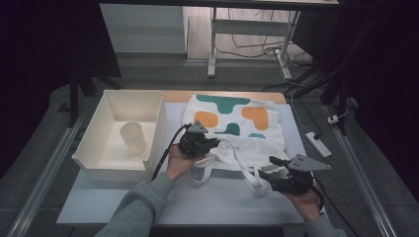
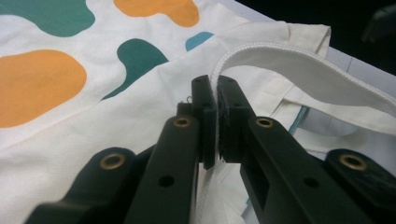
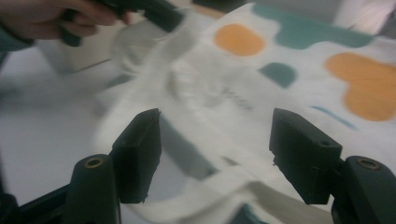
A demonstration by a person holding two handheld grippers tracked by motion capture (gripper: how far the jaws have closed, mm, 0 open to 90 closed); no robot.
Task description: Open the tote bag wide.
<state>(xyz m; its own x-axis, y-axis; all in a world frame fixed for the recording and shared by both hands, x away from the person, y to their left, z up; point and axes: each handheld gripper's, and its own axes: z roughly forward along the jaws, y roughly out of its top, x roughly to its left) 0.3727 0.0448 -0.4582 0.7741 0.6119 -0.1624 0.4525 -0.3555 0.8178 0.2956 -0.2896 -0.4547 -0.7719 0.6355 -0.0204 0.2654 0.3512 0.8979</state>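
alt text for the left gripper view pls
The left tool is shut on a white strap handle of a cream tote bag printed with orange and teal blobs, the strap arcing off to the right.

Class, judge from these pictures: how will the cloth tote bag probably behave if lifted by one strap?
The tote bag is probably floppy: its cloth creases and lies flat on the table. The strap curves loosely from the left hand-held gripper, so the bag would likely sag and swing. It looks light.

Dim room, grey floor point(image 1: 44, 123)

Behind the table point(image 1: 197, 207): white cabinet point(image 1: 143, 29), desk legs point(image 1: 212, 44), tangled cables point(image 1: 257, 49), power strip point(image 1: 317, 144) off right.
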